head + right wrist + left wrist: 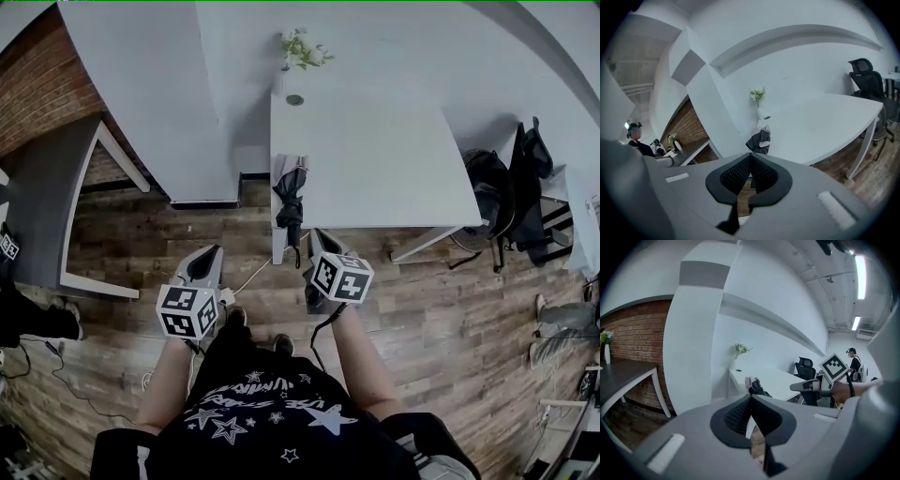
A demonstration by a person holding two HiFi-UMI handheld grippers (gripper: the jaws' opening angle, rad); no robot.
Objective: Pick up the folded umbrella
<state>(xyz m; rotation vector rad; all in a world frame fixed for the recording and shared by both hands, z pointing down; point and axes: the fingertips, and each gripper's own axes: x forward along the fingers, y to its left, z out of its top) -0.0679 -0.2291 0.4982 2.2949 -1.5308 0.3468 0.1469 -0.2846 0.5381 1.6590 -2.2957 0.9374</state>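
Approach step, judging by layout. Umbrella hangs over near left edge of tabletop, untouched. Left claw, right claw both closed, empty. Next: part right claw, reach umbrella.

Folded umbrella at corner of white table, right gripper just beside.

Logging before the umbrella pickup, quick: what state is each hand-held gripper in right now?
Left hand-held gripper: closed, holding nothing.
Right hand-held gripper: closed, holding nothing.
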